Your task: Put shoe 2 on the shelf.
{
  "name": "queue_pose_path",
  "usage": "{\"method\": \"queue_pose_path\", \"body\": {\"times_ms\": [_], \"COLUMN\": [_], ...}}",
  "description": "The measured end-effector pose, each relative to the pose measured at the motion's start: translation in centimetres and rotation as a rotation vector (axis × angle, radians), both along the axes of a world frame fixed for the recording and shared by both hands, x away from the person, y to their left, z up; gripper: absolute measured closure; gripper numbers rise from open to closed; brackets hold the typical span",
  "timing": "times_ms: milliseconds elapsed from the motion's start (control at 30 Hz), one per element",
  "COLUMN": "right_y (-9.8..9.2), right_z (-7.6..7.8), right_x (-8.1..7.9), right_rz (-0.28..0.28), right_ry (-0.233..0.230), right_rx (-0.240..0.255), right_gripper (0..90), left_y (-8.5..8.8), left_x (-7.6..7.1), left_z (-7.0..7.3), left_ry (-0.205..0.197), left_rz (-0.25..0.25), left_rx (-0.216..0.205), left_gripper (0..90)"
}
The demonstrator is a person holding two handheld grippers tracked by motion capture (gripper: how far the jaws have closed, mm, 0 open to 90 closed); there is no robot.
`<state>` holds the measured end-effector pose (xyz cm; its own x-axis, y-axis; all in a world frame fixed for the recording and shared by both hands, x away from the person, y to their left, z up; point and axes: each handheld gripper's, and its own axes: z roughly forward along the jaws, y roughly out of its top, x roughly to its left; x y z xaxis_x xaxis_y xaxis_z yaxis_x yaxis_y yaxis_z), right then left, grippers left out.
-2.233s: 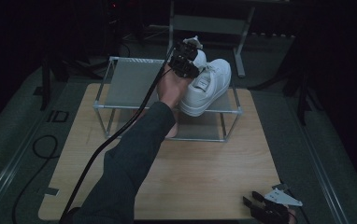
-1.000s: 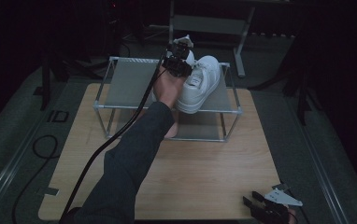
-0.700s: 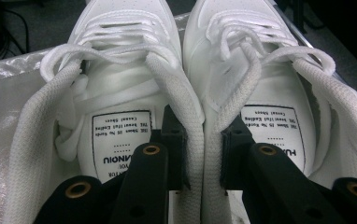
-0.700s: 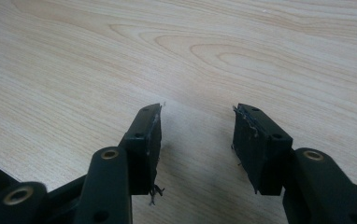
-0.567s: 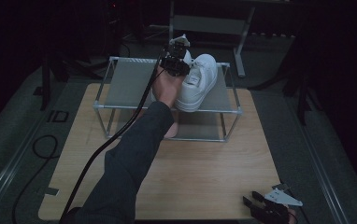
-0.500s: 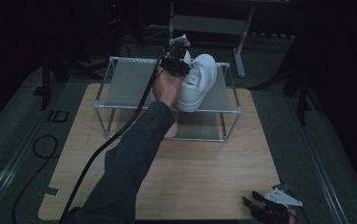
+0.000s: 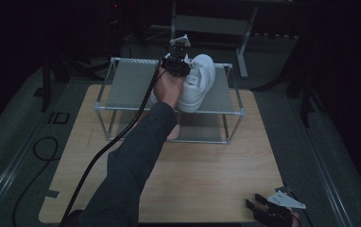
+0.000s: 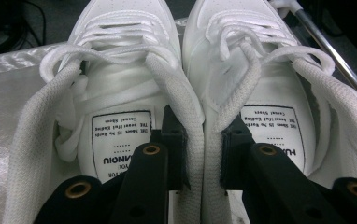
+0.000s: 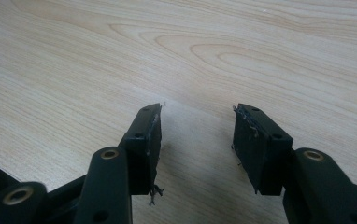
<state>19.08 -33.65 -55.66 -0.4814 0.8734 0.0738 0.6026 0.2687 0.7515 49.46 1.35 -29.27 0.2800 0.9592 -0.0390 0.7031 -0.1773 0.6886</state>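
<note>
At the near edge of the bench, the right hand-held gripper rests low over the wood with its jaws standing apart and nothing between them. Farther away, a sleeve reaches forward to a metal shelf that stands on the bench. On the top level of the shelf is a pair of white shoes, side by side and touching. The left hand-held gripper has one jaw inside each shoe and pinches the two inner collars together between its pads.
</note>
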Motion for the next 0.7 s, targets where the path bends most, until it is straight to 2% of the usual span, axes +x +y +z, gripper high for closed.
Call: {"method": "queue_pose_path", "body": {"times_ms": [367, 700], "right_y": [0.02, 0.02], "right_z": [0.00, 0.00], "right_x": [0.01, 0.02], "right_rz": [0.001, 0.001], "right_ry": [0.000, 0.000], "right_rx": [-0.001, -0.001], "right_gripper": [51.0, 51.0], "left_y": [0.13, 0.18], "left_x": [0.17, 0.25], "left_z": [-0.26, -0.32], "left_ry": [0.000, -0.003], "left_rz": [0.036, 0.049], "left_rx": [-0.014, -0.019], "left_gripper": [76.4, 76.4]}}
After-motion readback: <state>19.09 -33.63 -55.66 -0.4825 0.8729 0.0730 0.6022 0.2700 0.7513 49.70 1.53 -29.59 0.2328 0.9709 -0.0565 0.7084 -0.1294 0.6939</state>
